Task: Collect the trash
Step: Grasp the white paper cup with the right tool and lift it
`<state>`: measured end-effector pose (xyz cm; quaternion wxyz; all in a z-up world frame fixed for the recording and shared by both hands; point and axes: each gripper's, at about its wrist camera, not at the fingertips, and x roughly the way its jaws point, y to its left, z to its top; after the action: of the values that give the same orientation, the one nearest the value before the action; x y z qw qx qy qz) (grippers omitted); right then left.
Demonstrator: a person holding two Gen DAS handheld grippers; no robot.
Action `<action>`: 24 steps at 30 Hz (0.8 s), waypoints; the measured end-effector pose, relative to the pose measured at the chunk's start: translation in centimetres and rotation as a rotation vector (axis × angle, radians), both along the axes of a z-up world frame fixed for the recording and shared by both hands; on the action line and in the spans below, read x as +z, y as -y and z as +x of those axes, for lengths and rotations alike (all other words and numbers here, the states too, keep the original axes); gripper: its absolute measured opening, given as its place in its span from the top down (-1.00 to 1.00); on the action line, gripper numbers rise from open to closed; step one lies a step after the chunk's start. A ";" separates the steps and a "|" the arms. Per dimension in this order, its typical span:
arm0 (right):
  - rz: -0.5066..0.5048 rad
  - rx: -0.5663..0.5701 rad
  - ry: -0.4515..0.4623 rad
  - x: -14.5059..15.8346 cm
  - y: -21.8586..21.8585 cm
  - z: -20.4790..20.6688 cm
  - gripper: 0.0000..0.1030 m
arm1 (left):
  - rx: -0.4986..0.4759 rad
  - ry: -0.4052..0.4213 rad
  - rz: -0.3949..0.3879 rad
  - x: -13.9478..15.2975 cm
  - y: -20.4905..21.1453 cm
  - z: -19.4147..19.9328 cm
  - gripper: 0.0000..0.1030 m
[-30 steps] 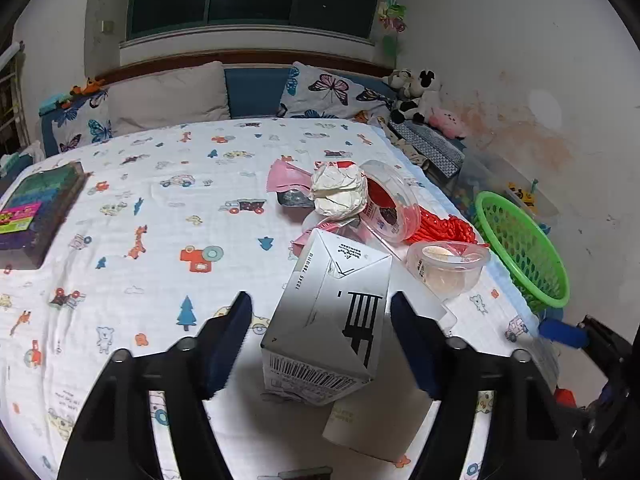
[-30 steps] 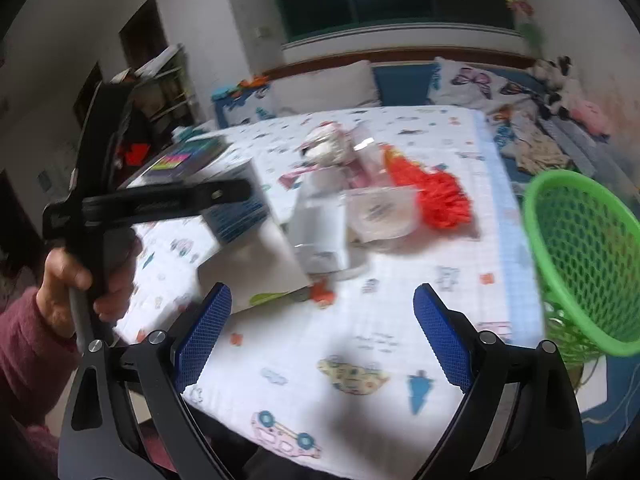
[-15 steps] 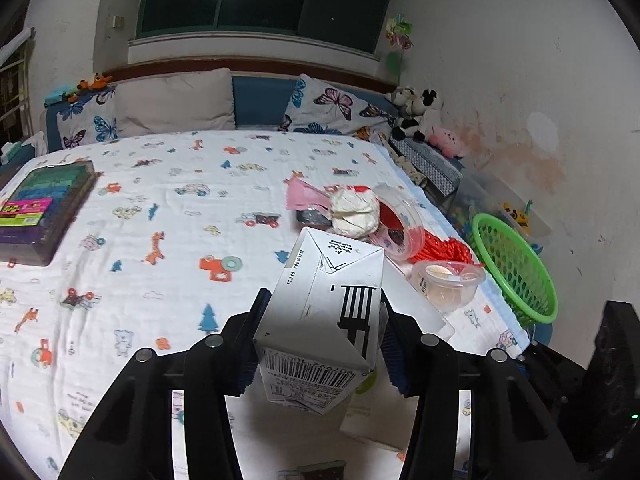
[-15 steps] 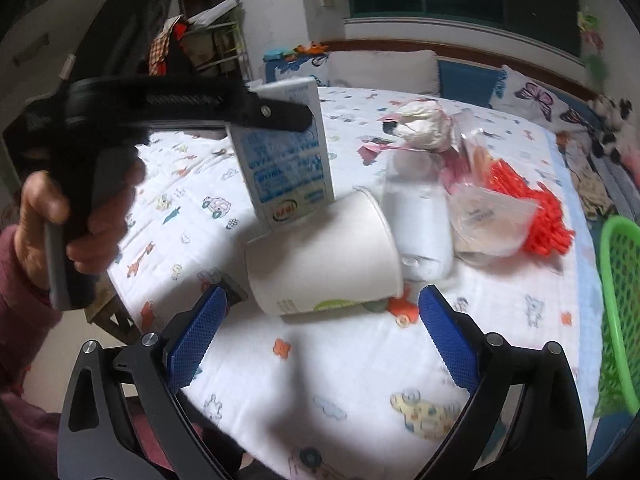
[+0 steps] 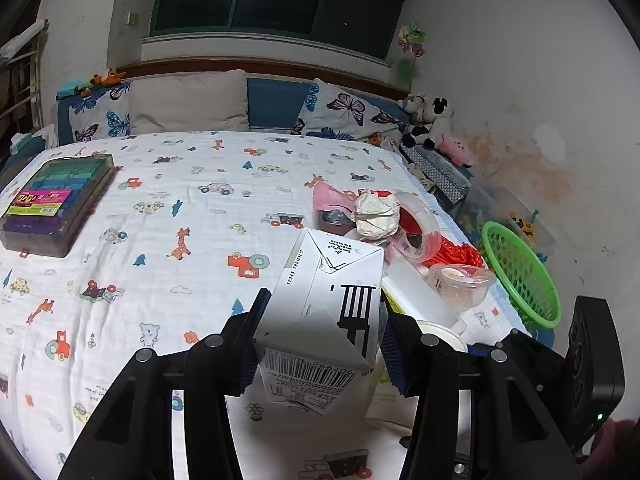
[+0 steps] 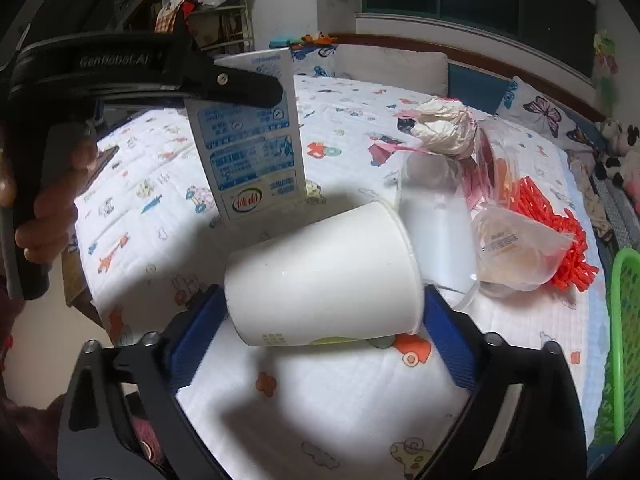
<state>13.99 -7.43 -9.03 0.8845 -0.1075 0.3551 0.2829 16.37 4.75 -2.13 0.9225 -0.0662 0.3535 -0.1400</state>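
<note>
- Printed bedsheet (image 5: 168, 184) with cars and animals covers the bed where the trash lies, under a dark window.
- Left claw (image 5: 320, 340): jaws part-closed, both blue pads pressed on the sides of a white milk carton (image 5: 332, 304), which it holds tilted above the sheet; the right wrist view shows the same carton (image 6: 252, 140) clear of the bed, with a hand (image 6: 48, 208) on the tool's handle.
- Right claw (image 6: 324, 316): jaws wide, having narrowed slightly in the last moment, with a white paper cup (image 6: 324, 276) lying on its side between them; whether the pads touch it cannot be told.
- Just beyond the cup, to the right: a clear plastic container (image 6: 516, 256), orange-red crinkled strips (image 6: 560, 240), and a crumpled white paper ball (image 6: 444, 128) on pink wrapping.
- Far right, off the bed's edge: a green mesh basket (image 5: 524, 276).
- Far left on the bed: a flat box of coloured items (image 5: 56, 200).
- At the headboard: pillows (image 5: 188, 102), with plush toys (image 5: 432, 120) in the right corner.
</note>
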 end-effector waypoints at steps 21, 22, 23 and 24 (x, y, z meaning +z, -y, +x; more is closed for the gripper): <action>0.114 0.002 0.034 3.3 2.8 -4.6 -0.66 | -0.045 0.032 -0.027 1.9 1.5 -0.2 0.04; 0.119 -0.008 0.035 3.6 3.2 -4.7 -0.66 | -0.052 0.034 -0.029 2.1 1.8 -0.2 0.04; 0.122 -0.017 0.035 3.7 3.6 -4.7 -0.66 | -0.058 0.037 -0.032 2.2 2.0 -0.2 0.04; 0.125 -0.028 0.038 3.9 4.0 -4.8 -0.66 | -0.063 0.038 -0.034 2.4 2.3 -0.1 0.04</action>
<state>9.24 -11.42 -5.13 0.8998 -0.0526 0.3215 0.2901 16.23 2.48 0.28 0.9230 -0.0679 0.3353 -0.1761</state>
